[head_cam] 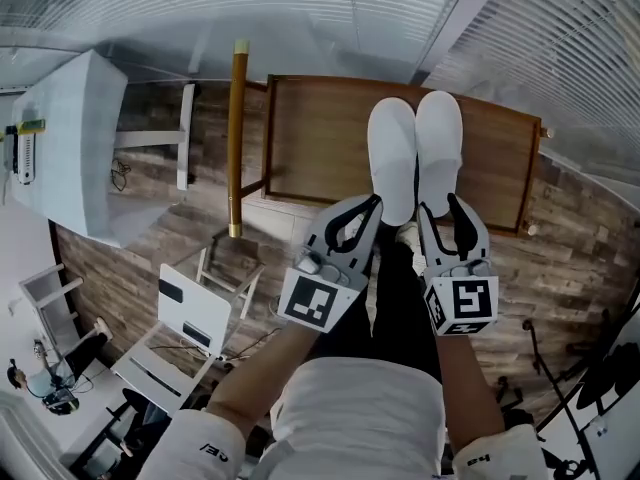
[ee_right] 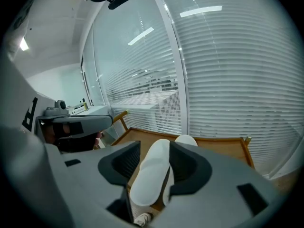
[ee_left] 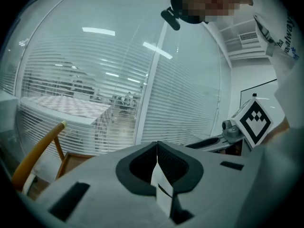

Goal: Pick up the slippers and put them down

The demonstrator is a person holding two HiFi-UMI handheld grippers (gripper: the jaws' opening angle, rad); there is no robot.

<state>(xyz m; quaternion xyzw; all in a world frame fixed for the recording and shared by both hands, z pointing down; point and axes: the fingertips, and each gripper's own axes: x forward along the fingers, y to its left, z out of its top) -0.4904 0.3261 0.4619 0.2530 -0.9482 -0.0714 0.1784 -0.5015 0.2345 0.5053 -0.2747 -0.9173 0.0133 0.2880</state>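
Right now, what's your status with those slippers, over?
Left hand-held gripper shut on edge of left slipper. Right hand-held gripper, jaws apart around right slipper. Both slippers over wooden table; nothing in the way.

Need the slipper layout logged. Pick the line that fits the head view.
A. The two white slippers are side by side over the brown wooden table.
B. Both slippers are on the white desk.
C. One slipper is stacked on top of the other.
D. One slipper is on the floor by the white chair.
A: the left slipper and the right slipper sit side by side, toes pointing away from the person, over the wooden table.
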